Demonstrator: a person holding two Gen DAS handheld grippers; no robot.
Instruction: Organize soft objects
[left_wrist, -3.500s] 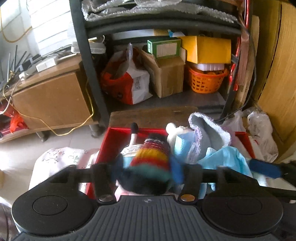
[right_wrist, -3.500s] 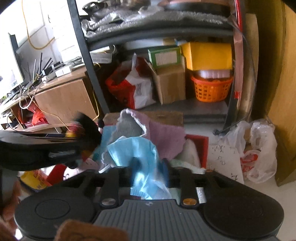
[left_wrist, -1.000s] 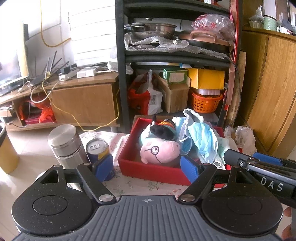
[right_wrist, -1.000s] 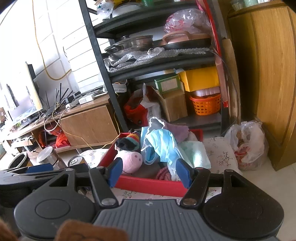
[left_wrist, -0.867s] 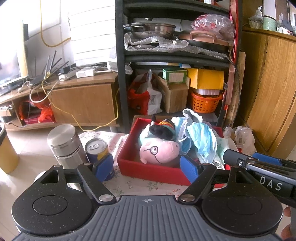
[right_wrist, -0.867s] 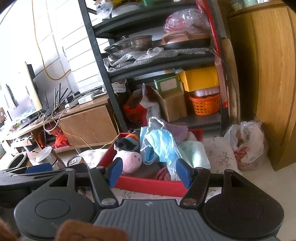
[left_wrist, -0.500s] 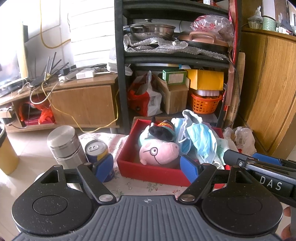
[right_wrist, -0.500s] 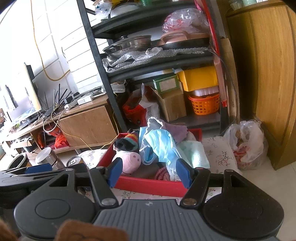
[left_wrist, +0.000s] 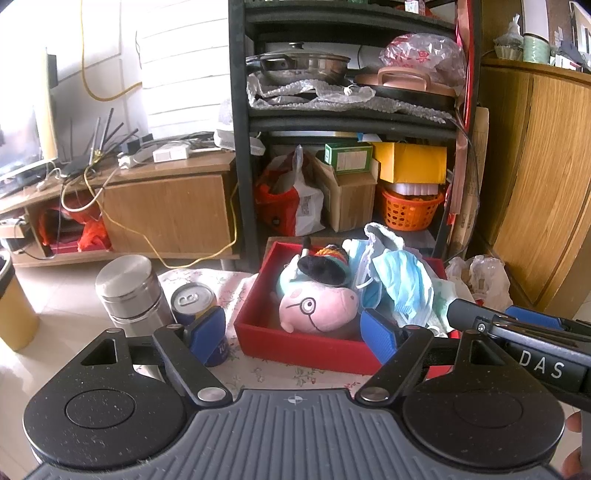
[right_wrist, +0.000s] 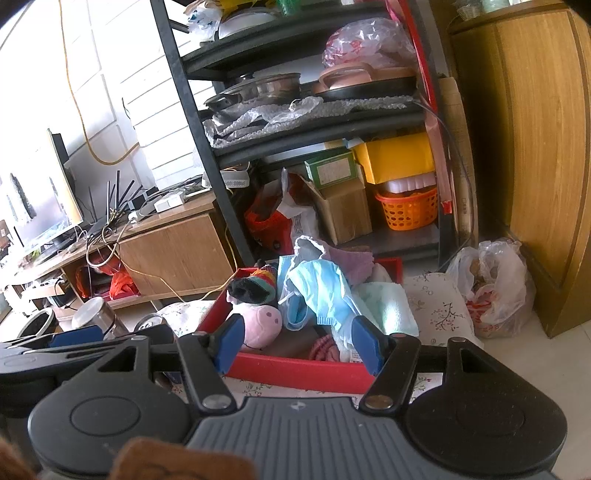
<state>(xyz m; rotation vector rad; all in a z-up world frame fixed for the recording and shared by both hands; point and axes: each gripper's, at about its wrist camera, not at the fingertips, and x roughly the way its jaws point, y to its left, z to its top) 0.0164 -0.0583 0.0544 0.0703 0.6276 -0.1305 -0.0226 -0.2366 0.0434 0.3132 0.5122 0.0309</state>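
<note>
- Left tool (left_wrist: 293, 328): released, empty; pink plush (left_wrist: 317, 308) lies just beyond, centre frame, long axis crosswise, inside red box (left_wrist: 303, 350).
- Right tool (right_wrist: 297, 341): released, empty.

The left gripper (left_wrist: 293, 334) hangs with its blue pads spread wide and nothing between them, short of a red box (left_wrist: 303, 349) on a flowered cloth (left_wrist: 236, 284). In the box lie a pink pig toy (left_wrist: 319, 308), a striped sock (left_wrist: 325, 264) on top of it, and blue masks (left_wrist: 402, 278) at its right. A steel flask (left_wrist: 131, 286) and a can (left_wrist: 192, 297) stand left of the box. The right gripper (left_wrist: 517, 332) pokes in from the right edge.
</note>
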